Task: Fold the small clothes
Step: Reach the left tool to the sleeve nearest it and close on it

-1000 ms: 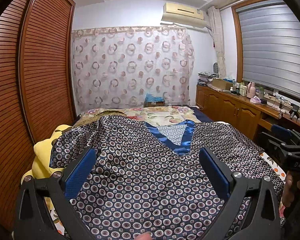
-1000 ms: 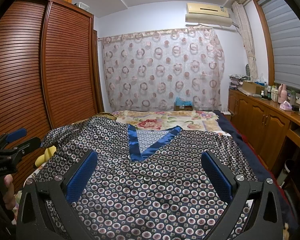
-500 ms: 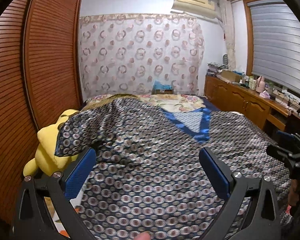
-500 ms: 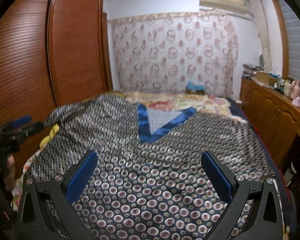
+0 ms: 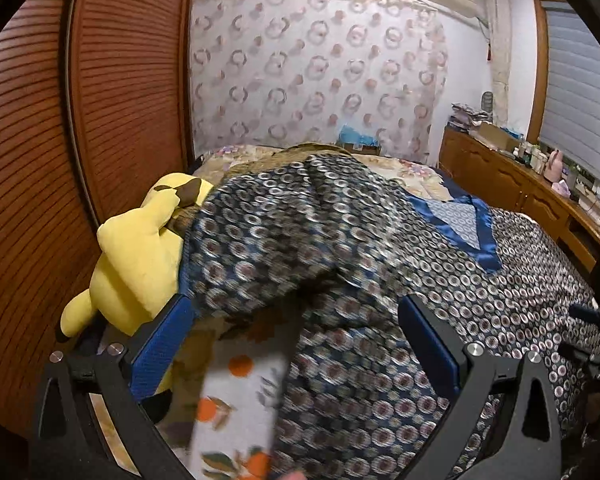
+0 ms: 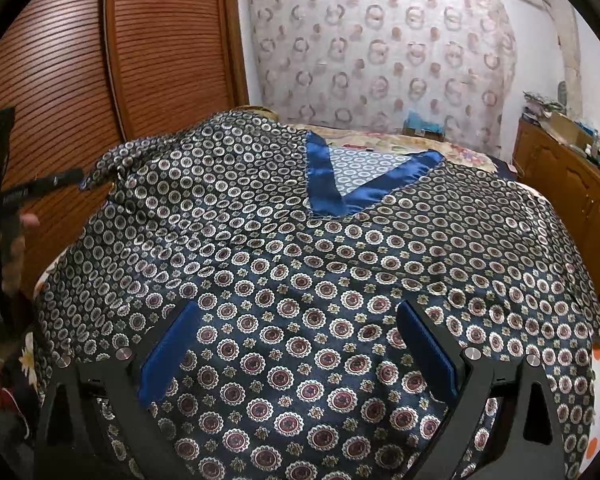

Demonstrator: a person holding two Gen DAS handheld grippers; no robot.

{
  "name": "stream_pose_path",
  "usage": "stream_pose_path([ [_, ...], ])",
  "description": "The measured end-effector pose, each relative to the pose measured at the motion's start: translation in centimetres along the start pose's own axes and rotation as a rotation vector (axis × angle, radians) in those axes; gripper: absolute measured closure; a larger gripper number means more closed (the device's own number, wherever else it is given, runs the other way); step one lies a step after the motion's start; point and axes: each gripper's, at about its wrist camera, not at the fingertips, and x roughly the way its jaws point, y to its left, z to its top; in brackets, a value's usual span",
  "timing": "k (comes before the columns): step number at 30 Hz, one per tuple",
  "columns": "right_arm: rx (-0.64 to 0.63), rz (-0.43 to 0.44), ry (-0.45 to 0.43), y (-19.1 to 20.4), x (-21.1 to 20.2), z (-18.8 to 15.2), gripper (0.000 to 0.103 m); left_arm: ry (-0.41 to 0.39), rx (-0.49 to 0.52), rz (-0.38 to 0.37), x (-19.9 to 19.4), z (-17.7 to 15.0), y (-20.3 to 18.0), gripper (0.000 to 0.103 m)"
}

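Navy satin top (image 6: pixel 320 280) printed with rows of small white and maroon medallions lies spread across the bed, covering most of the floral bedsheet (image 5: pixel 236 400), front side up with its V-neck pointing toward the near edge. The glossy blue satin neck band (image 6: pixel 328 184) frames a paler patterned lining inside the V. The cloth is thin and shiny, lying in soft ripples; its left shoulder and sleeve bunch up into a raised, crumpled fold over the yellow plush toy (image 5: pixel 140 248) beside the slatted brown wooden wardrobe door (image 5: pixel 112 80).

In the left wrist view the left gripper (image 5: pixel 296 344) hangs low over the top's left side edge, where the cloth ends and white sheet printed with orange fruit shows. Its black jaws stand wide apart, and its ribbed blue pads (image 5: pixel 162 350) close on nothing; the nearer cloth is blurred. In the right wrist view the right gripper (image 6: pixel 298 350) hovers over the lower middle of the top, jaws equally wide, with flat fabric showing between the pads and none of it pinched. At that view's left edge the other gripper shows as a blurred black tool, held by a hand (image 6: pixel 8 248) near the bunched sleeve.
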Motion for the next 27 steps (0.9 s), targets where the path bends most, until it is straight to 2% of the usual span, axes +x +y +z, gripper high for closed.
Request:
stream_pose_path([
  [4,-0.009,0.0,-0.009,0.3,0.4,-0.3,0.004,0.014,-0.012,-0.004,0.8,1.7,1.9,0.014],
  [10,0.055,0.029,-0.008,-1.0,0.2,-0.7,0.004,0.035,-0.004,0.035,2.5,3.7,3.8,0.04],
  [15,0.052,0.021,-0.019,-0.7,0.2,-1.0,0.004,0.116,-0.007,0.04,5.4,4.3,5.2,0.068],
  [17,0.04,0.012,-0.028,-0.5,0.1,-1.1,0.004,0.141,0.014,0.059,6.1,4.1,5.4,0.073],
  [20,0.033,0.009,-0.037,-0.4,-0.1,-1.2,0.004,0.172,0.038,0.075,6.2,3.5,5.4,0.073],
  [27,0.036,0.012,-0.043,-0.2,-0.3,-1.6,0.004,0.232,0.038,0.023,6.4,2.3,5.3,0.073],
])
